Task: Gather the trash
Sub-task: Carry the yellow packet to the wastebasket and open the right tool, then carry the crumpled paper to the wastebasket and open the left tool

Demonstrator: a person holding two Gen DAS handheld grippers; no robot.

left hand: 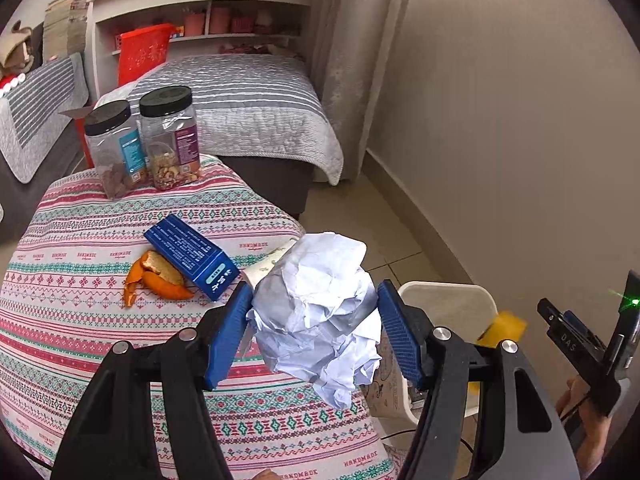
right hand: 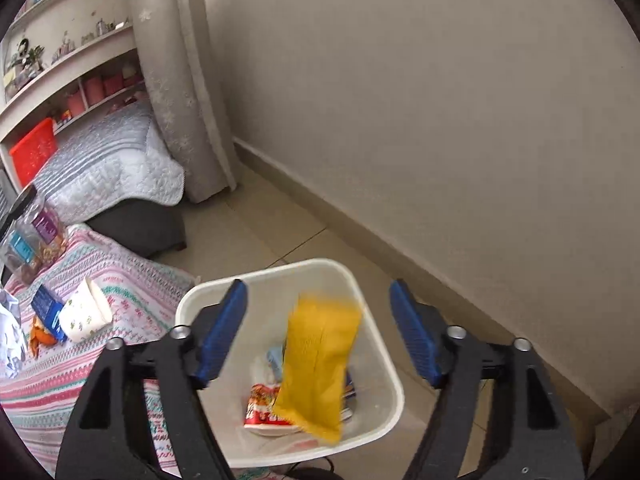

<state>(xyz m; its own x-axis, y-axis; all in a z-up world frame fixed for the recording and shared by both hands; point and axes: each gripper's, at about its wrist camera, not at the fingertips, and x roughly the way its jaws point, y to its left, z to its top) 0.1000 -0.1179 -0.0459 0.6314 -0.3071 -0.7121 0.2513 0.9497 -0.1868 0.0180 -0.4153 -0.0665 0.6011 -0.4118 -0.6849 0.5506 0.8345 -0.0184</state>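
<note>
Yellow packet (right hand: 320, 364), white bin (right hand: 390, 364)

The white plastic waste bin (right hand: 384, 344) stands open-topped just beside the patterned-cloth tabletop (left hand: 80, 340); a blurred yellow packet (right hand: 320, 364) occupies its mouth. On the tabletop, a blue cardboard box (left hand: 192, 256), orange peel (left hand: 160, 280), white paper cup (right hand: 86, 312) and two black-lidded clear jars (left hand: 140, 140) crowd the far side.

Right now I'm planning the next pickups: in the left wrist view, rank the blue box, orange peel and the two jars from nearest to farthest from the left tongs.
1. Blue box, just ahead-left of the left tongs.
2. Orange peel, left of the box, touching it.
3. Two jars, at the table's far edge; side by side, too close to rank.
</note>
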